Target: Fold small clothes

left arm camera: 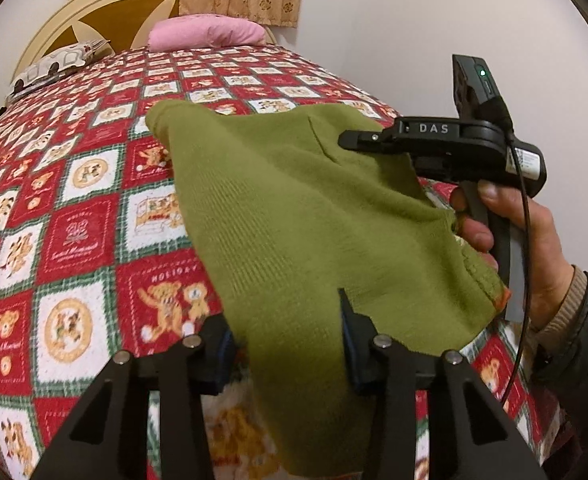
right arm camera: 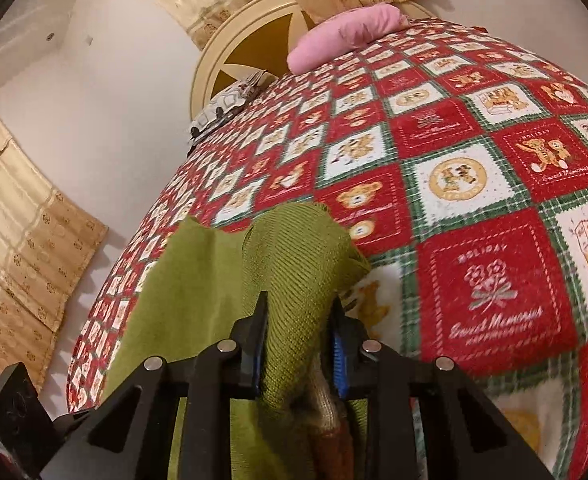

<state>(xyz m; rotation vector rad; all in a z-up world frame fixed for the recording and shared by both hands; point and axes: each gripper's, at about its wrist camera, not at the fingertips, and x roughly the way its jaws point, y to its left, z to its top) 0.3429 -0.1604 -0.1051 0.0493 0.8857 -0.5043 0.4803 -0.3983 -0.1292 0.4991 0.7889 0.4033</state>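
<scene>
Above the bed, your right hand holds its gripper by the handle, pointing left in the left wrist view. The green knit garment, soft w/ fine ribs, hangs between both tools over the teddy-print blanket. The right gripper is clamped on a bunched fold. The left gripper has cloth between its jaws; prob. gripping, but the near finger is hidden.

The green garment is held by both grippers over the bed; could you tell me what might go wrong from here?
1. The left gripper has only a fold of the green garment between its fingers, so the cloth might slip out.
2. The right gripper clamps a bunched wad, so the fold may come out creased.
3. The loose hem hangs unevenly and may land crooked on the blanket.
</scene>
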